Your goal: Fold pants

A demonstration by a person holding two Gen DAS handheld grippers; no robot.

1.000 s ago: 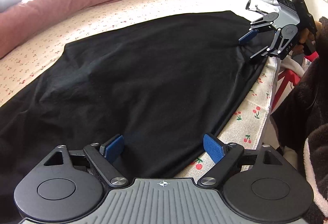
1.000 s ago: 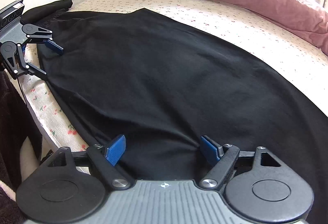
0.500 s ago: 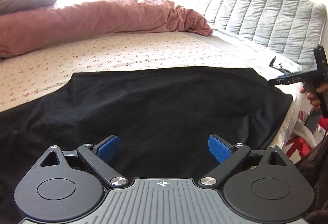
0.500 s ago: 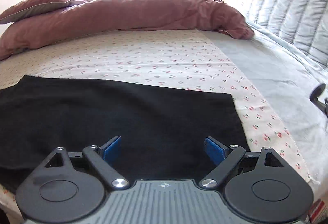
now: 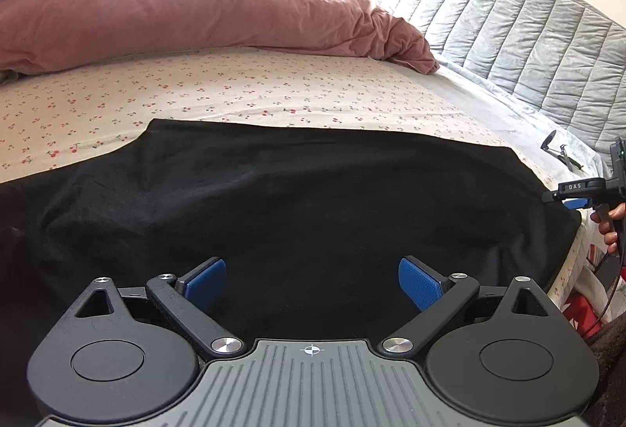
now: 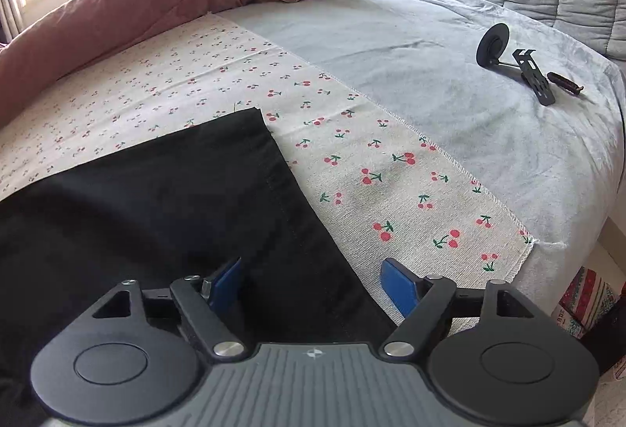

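Pants (image 5: pixel 297 200) are lying flat and black on the cherry-print sheet (image 5: pixel 234 90), spread along the near edge of the bed, hem end (image 6: pixel 250 137) toward the grey quilted headboard (image 5: pixel 528 36).

Both views are changing versus a second ago: both cameras were angled along the length of the fabric then, and both are now facing across the bed toward the pink duvet (image 5: pixel 195 20). Right gripper (image 6: pixel 313 288) is sitting over the hem corner, where a second ago it was hovering mid-fabric. In the left view it is showing at the far right edge (image 5: pixel 579 192), right at the fabric's end.

Left gripper (image 5: pixel 312 284) is standing wide, nothing between the pads, fabric below it. Its jaws have just been opening further. Right jaws have just been closing somewhat but are gaping yet: left pad over black fabric, right pad over bare sheet, hem edge running between them, no pinch visible.

Judgement: hands are setting up for a grab at this end, likely to carry the hem toward the waist. No fold started yet. Small black tool (image 6: pixel 516 63) is lying well apart on the grey sheet.
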